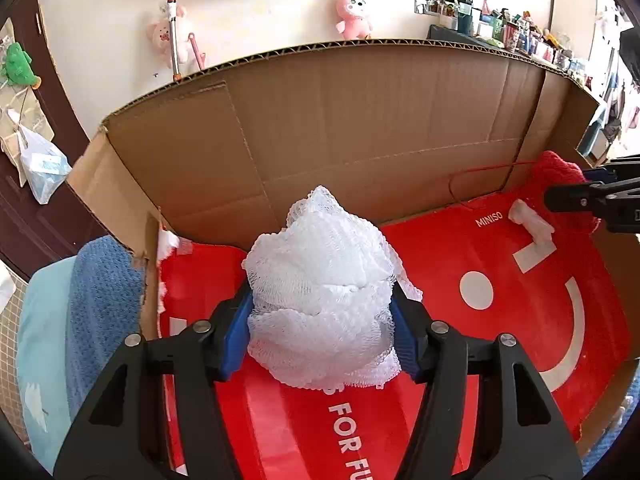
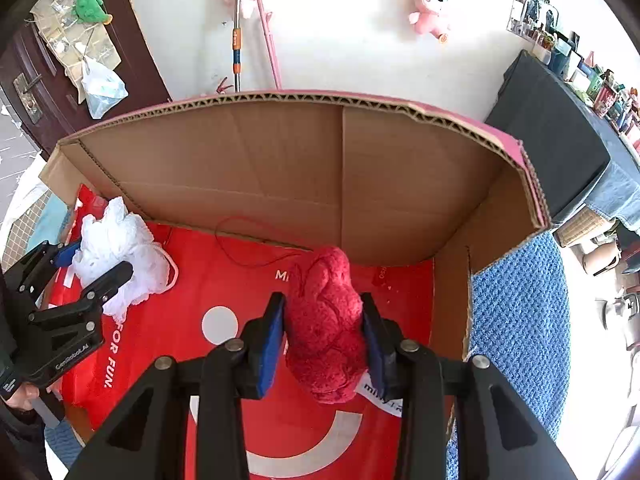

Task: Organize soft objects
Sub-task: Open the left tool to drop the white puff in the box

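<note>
A white mesh bath puff [image 1: 320, 280] sits between the blue pads of my left gripper [image 1: 322, 304], which press on both its sides just above the red MINISO bag [image 1: 480, 264] lining the cardboard box [image 1: 360, 120]. In the right wrist view the same puff [image 2: 120, 236] and left gripper [image 2: 96, 260] appear at the box's left end. My right gripper [image 2: 322, 304] is shut on a fluffy red yarn bundle [image 2: 324, 332], held over the bag [image 2: 192, 280] near the box's right end; a thin red thread trails from it. The yarn [image 1: 556, 166] and right gripper [image 1: 568, 186] show at the left wrist view's right edge.
The box's tall back wall [image 2: 280, 160] stands ahead of both grippers. A blue knitted mat [image 2: 520, 320] lies outside the box on the right, and a blue towel [image 1: 100, 300] on the left. Beyond are a pink plush [image 2: 430, 10], a broom handle [image 2: 238, 44] and a black table [image 2: 552, 132].
</note>
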Tool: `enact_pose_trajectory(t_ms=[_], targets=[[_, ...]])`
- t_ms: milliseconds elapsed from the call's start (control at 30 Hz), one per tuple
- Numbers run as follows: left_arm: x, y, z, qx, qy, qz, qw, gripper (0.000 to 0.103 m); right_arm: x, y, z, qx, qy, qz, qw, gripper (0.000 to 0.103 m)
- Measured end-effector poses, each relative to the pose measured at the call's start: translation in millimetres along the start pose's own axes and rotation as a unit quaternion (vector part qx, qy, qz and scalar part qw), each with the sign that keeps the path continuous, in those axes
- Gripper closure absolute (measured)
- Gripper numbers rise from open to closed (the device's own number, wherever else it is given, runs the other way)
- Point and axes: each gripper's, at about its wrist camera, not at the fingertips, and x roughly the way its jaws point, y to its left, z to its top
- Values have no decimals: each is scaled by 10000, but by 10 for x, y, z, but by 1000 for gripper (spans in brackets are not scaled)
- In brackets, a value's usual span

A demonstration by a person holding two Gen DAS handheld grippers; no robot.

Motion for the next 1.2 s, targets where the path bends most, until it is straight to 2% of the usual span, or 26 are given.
enact_pose_trajectory(t_ms=[67,300,400,533,667,800,1033,1200], targets=[[16,-5,-3,5,6,27,10000,44,40,18,9,-12,8,15,10000,64],[25,8,-19,-121,-66,-58,9999,28,80,72,-7,-57,-5,32,10000,64],[4,-2,-23,-117,-151,-74,9998,26,109,94,-12,-76,0,23,10000,64],[-42,-14,-20,-160,-256,-53,9995,16,141,100,-21,-75,-1,9,10000,64],[-156,12,-4,-197,-481,-44,9986,15,104,94,-30,-50,-66,38,10000,64],[-311,61,-7,-333,-639,-173,9973,8,-18,92,-76,-35,-197,90,9998,64],[-710,75,-83,-449,-1026,-344,9931,7,-395,115,-269,-17,-568,269,9980,64],[-1120,53,-294,-445,-1495,-355,9871,5,-782,192,-568,-55,-983,519,9938,64]])
